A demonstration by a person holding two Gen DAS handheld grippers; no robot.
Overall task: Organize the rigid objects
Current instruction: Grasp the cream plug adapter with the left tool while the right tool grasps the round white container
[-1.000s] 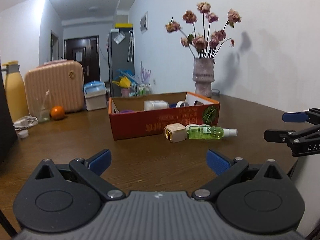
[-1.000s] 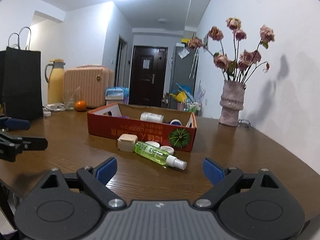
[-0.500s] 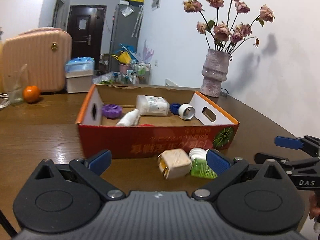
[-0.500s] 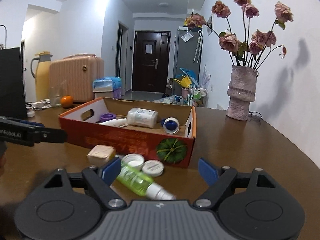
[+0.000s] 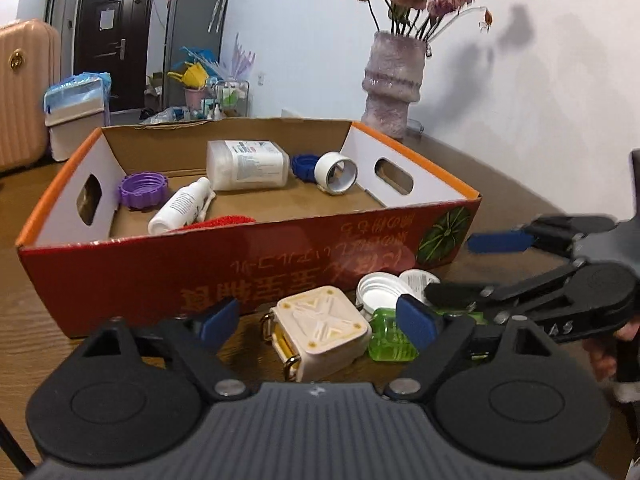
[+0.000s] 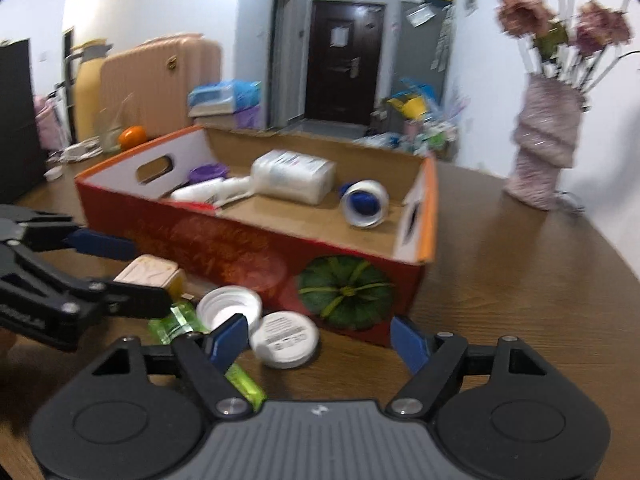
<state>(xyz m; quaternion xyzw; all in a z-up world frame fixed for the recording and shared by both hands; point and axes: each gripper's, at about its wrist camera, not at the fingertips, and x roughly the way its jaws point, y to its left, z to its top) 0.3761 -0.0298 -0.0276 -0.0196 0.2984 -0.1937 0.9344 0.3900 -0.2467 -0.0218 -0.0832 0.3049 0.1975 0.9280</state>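
Both grippers have come in close to the red cardboard box (image 5: pixel 120 276) since a second ago, when it sat well off across the tabletop (image 6: pixel 520 300); now its near wall fills most of each view. My left gripper (image 5: pixel 320 322) has its jaws partway apart, and they have just been closing; the cream square case (image 5: pixel 320 330) lies between them on the tabletop, just in front of the box's near wall, and the pads do not press on it. My right gripper (image 6: pixel 320 342) also has its jaws partway apart and just closing, with the flat white lid (image 6: pixel 285 339) between them, untouched, right against the foot of the box near its green pumpkin print (image 6: pixel 344 294). Beside that lid, also in front of the box, sits an upturned white cap (image 6: pixel 229 308). The green spray bottle (image 6: pixel 176 322) lies flat on the tabletop in front of the box, passing under my right gripper's left finger. Inside the box I see a white tub on its side (image 5: pixel 248 165), a small white bottle (image 5: pixel 180 210), a purple lid (image 5: pixel 142 190) and a white ring (image 5: pixel 335 172) with a blue cap (image 5: pixel 302 165) behind it. Beyond the box, at its far right corner, stands a pink vase (image 5: pixel 392 80) of dried flowers.
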